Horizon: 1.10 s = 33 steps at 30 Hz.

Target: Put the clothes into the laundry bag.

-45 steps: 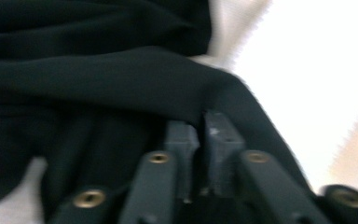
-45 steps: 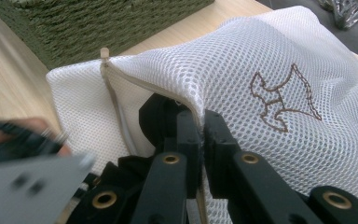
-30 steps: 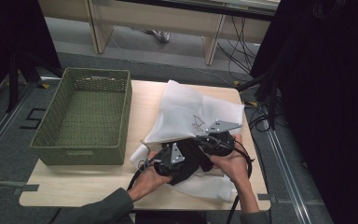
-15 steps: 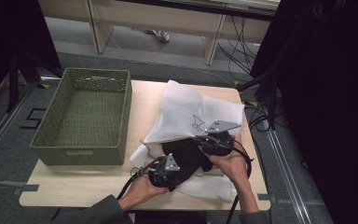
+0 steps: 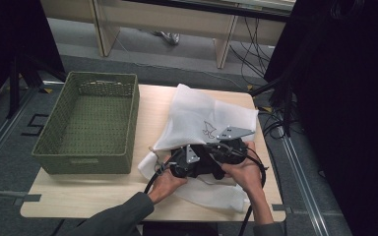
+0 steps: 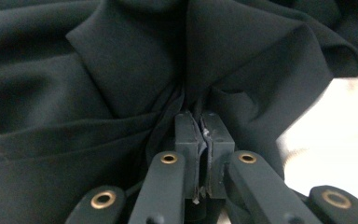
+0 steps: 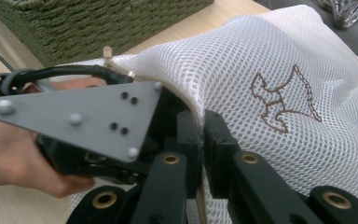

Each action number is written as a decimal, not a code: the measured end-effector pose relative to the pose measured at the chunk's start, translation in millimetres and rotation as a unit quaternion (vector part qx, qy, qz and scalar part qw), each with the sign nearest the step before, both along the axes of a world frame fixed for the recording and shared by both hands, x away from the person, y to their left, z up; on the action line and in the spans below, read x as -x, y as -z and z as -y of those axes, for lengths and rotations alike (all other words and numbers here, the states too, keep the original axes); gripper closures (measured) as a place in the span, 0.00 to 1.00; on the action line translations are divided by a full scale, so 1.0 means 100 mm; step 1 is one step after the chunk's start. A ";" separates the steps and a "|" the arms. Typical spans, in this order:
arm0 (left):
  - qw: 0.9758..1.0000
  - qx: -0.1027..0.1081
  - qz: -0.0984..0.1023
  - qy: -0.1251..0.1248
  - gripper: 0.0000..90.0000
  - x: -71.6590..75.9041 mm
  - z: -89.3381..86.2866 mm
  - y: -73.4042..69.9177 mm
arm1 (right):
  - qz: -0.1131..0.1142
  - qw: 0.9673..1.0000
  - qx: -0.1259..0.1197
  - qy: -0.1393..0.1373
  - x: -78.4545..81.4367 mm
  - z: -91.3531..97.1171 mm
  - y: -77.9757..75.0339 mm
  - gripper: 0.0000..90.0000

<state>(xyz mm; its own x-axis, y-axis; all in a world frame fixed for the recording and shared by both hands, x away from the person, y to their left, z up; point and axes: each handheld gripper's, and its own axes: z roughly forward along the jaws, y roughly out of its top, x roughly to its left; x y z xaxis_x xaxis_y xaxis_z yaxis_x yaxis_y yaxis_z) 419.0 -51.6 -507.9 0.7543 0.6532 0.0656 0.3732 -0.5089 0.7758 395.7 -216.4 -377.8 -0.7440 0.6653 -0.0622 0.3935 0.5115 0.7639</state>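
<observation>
Both tongs are built of black linkage arms fitted with brass-coloured rivets. A grey three-cornered plate (image 7: 88,119), screw-studded, and a black cable (image 5: 153,181) are attached. A dark sleeve (image 5: 120,219) is worn.

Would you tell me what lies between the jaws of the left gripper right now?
In the left gripper view, a fold of black fabric is pinched between the jaws of the left gripper, which have just closed on it.

Right gripper (image 7: 201,135) clamped on white mesh bag (image 7: 279,98) edge (brown emblem (image 7: 284,100)); woven basket (image 7: 84,23) behind.
</observation>
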 end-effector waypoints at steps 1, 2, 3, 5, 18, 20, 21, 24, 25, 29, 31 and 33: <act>1.000 0.012 -0.002 -0.007 0.95 -0.01 0.03 -0.01 | 0.000 1.000 0.001 0.004 0.00 0.00 0.00 0.97; 1.000 0.006 0.011 -0.009 0.95 -0.03 0.04 0.01 | -0.004 1.000 -0.001 0.007 0.00 0.01 0.00 0.97; 1.000 0.000 0.014 -0.012 0.95 -0.04 0.05 0.02 | -0.003 1.000 -0.001 0.006 0.00 0.01 -0.01 0.97; 1.000 0.004 0.016 -0.013 0.94 -0.03 0.05 0.03 | -0.005 1.000 0.000 0.012 0.02 0.02 -0.03 0.97; 0.999 -0.015 -0.019 0.043 0.46 0.33 -0.42 -0.18 | 0.000 1.000 -0.004 0.006 0.00 0.04 -0.02 0.97; 0.999 -0.022 -0.016 0.043 0.41 0.36 -0.47 -0.14 | -0.003 1.000 -0.004 0.009 0.00 0.03 -0.02 0.97; 0.999 -0.023 -0.017 0.044 0.41 0.37 -0.48 -0.12 | 0.004 1.000 -0.002 0.009 0.00 0.03 -0.02 0.97; 0.998 -0.034 -0.015 0.053 0.46 0.37 -0.43 -0.05 | 0.004 1.000 -0.001 -0.002 -0.01 0.02 -0.01 0.97; 0.998 -0.031 -0.016 0.054 0.51 0.37 -0.40 -0.04 | 0.003 1.000 -0.001 -0.002 -0.01 0.02 -0.01 0.97; 0.998 -0.036 0.005 0.060 0.79 0.29 -0.24 0.00 | -0.002 1.000 -0.002 0.005 -0.01 0.02 -0.01 0.97; 0.998 -0.033 0.007 0.048 0.88 0.23 -0.15 0.01 | 0.000 1.000 -0.001 0.002 -0.01 0.02 -0.01 0.97; 0.999 -0.030 0.016 0.033 0.93 0.16 -0.07 0.02 | 0.000 1.000 -0.001 0.001 -0.01 0.02 -0.01 0.97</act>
